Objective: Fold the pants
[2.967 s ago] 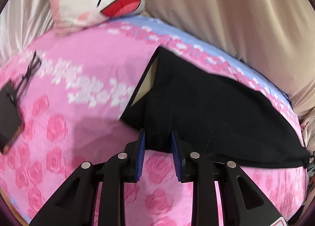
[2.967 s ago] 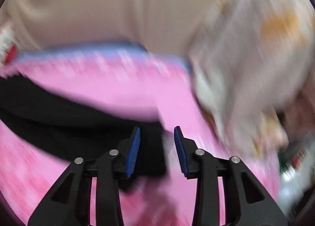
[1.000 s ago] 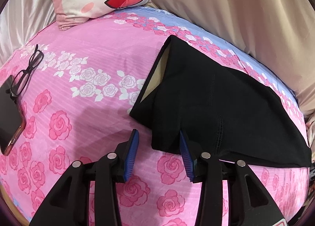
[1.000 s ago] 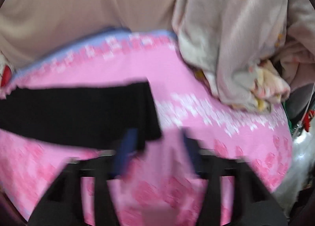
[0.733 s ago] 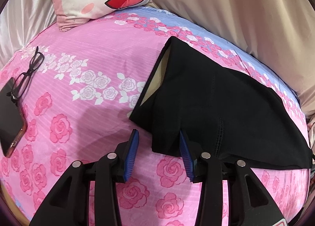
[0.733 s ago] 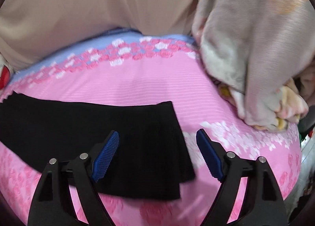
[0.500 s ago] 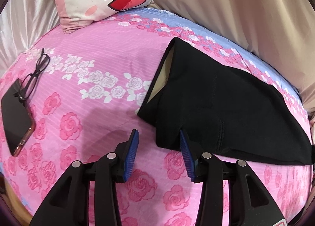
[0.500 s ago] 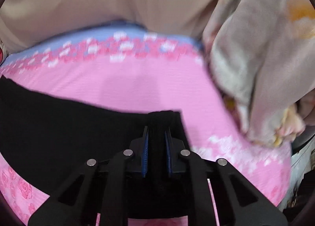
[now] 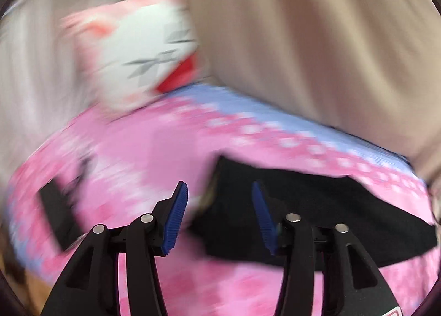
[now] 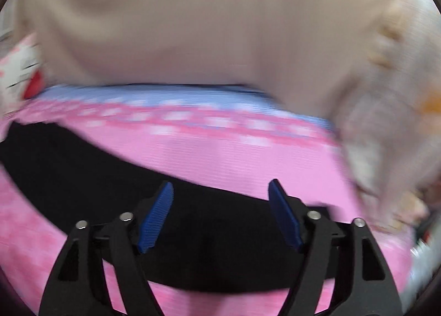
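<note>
The black pants (image 9: 317, 205) lie flat on the pink rose bedspread (image 9: 143, 156), stretching right. Both views are motion-blurred. My left gripper (image 9: 220, 214) is open and empty, raised over the waist end of the pants. In the right wrist view the pants (image 10: 82, 167) run from the left to under the fingers. My right gripper (image 10: 220, 214) is open wide and empty above the leg end.
A cat-face pillow (image 9: 137, 48) leans at the bed's far left. A dark phone (image 9: 55, 214) lies at the left on the bedspread. A beige curtain (image 9: 317, 40) hangs behind. A crumpled light blanket (image 10: 386, 123) is heaped at the right.
My right gripper was shut on the pants' leg end half a second ago and has opened, letting it go. My left gripper has lifted and tilted up, staying open.
</note>
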{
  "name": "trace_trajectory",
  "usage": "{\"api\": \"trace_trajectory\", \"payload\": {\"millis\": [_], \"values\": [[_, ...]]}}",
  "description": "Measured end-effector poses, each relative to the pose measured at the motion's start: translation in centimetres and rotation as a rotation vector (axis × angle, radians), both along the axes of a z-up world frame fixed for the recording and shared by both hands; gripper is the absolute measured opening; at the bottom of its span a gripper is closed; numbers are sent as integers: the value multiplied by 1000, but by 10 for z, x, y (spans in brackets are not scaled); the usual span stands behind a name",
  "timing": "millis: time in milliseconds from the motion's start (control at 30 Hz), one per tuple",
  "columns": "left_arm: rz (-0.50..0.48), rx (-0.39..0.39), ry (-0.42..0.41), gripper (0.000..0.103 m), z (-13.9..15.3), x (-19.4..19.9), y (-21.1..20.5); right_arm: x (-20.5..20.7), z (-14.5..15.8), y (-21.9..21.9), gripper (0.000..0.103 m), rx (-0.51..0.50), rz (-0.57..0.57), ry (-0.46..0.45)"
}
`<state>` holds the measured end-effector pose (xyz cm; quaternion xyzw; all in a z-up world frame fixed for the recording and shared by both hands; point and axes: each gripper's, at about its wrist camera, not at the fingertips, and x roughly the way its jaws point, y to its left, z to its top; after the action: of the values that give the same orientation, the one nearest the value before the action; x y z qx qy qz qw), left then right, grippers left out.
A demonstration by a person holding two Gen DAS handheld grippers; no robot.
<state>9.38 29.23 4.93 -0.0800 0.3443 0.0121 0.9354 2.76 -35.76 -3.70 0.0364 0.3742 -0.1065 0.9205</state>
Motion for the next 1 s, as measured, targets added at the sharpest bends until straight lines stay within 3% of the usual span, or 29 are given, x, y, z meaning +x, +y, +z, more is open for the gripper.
{"api": "trace_trajectory", "payload": {"millis": [133,200,333,467,500,567,600,633,700,733,800,867,900,967,1000], "values": [[-177,17,61,49,-14,60,-86,90,-4,85,71,149,267,25],[-206,28,100,49,-31,68,-106,143,-9,125,71,222,385,67],[-210,39,170,49,-68,56,-101,236,-33,187,71,285,508,171],[-153,130,330,49,-115,33,-65,301,-64,242,69,268,565,268],[-157,123,365,49,-127,30,-58,307,-72,253,43,254,581,294],[-203,152,326,49,-134,15,-56,306,-81,268,21,218,618,324],[-209,196,324,49,-136,11,-60,301,-76,278,15,120,620,285],[-219,228,322,50,-137,8,-63,300,-68,282,14,53,616,236],[-228,246,311,50,-139,6,-63,315,-65,263,14,115,549,203],[-232,236,307,50,-140,7,-61,328,-75,253,14,173,508,229],[-237,185,296,49,-136,8,-53,337,-86,244,15,134,436,276],[-238,152,262,49,-120,3,-48,322,-69,231,16,224,439,204],[-217,173,233,49,-108,-3,-48,301,-47,217,18,260,435,110],[-177,200,162,52,-85,-3,-42,270,-27,209,20,246,429,51],[-158,196,145,58,-76,3,-39,248,-20,209,20,225,440,45]]}}
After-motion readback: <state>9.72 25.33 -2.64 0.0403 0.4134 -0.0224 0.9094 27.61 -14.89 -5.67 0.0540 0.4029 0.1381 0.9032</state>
